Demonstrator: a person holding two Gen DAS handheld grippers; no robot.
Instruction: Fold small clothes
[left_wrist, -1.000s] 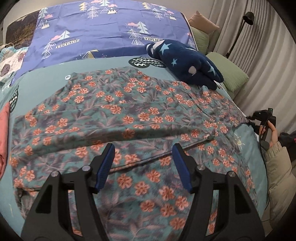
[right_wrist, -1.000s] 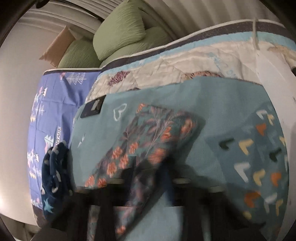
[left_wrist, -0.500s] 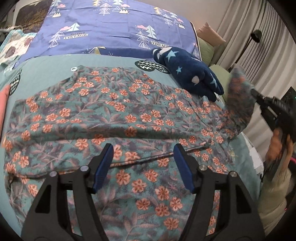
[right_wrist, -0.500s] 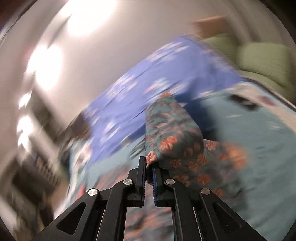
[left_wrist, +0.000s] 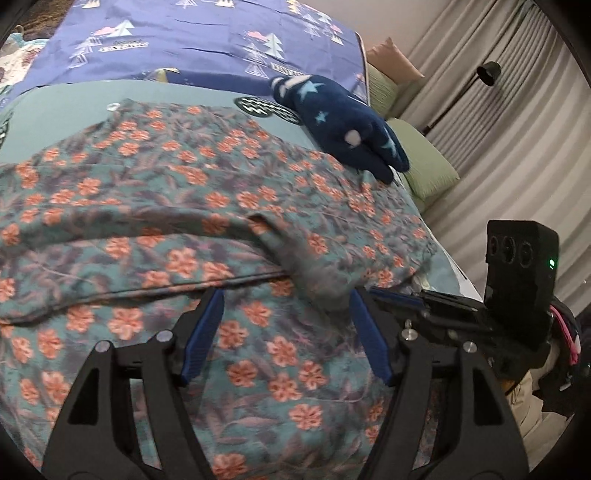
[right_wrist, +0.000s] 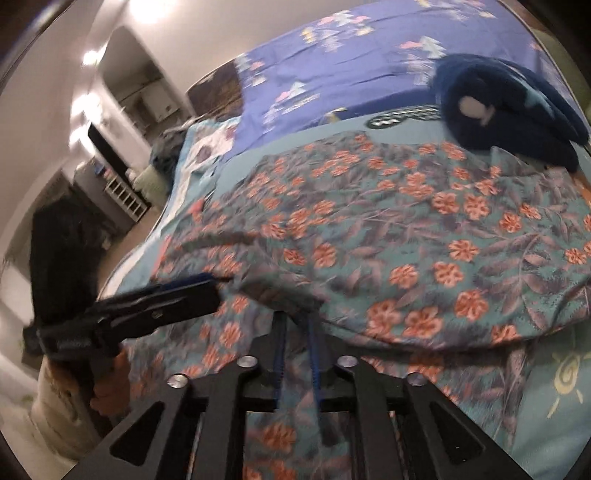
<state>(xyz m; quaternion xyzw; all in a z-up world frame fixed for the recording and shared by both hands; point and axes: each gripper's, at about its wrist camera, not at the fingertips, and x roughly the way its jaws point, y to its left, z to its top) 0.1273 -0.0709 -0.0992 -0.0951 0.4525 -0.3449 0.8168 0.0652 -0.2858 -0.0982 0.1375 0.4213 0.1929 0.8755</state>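
A teal garment with orange flowers (left_wrist: 155, 206) lies spread on the bed. Its right end is folded over as a flap (left_wrist: 306, 266) onto the middle. My left gripper (left_wrist: 286, 332) hovers open over the near part of the cloth, with nothing between its blue pads. My right gripper (left_wrist: 395, 297) reaches in from the right, close beside my left gripper's right finger. In the right wrist view my right gripper (right_wrist: 295, 332) has its jaws opening; a narrow gap shows between the pads. The flap (right_wrist: 406, 277) ends right at its tips. My left gripper (right_wrist: 177, 295) shows side-on at the left.
A navy star-patterned plush toy (left_wrist: 343, 125) lies at the garment's far right edge. A purple tree-print blanket (left_wrist: 207, 40) covers the far side of the bed. Green pillows (left_wrist: 424, 162), a floor lamp (left_wrist: 487, 72) and curtains stand to the right.
My right gripper swung leftward carrying the garment's right end, laid it over the middle and parted its jaws. My left gripper stayed in place and tilted slightly.
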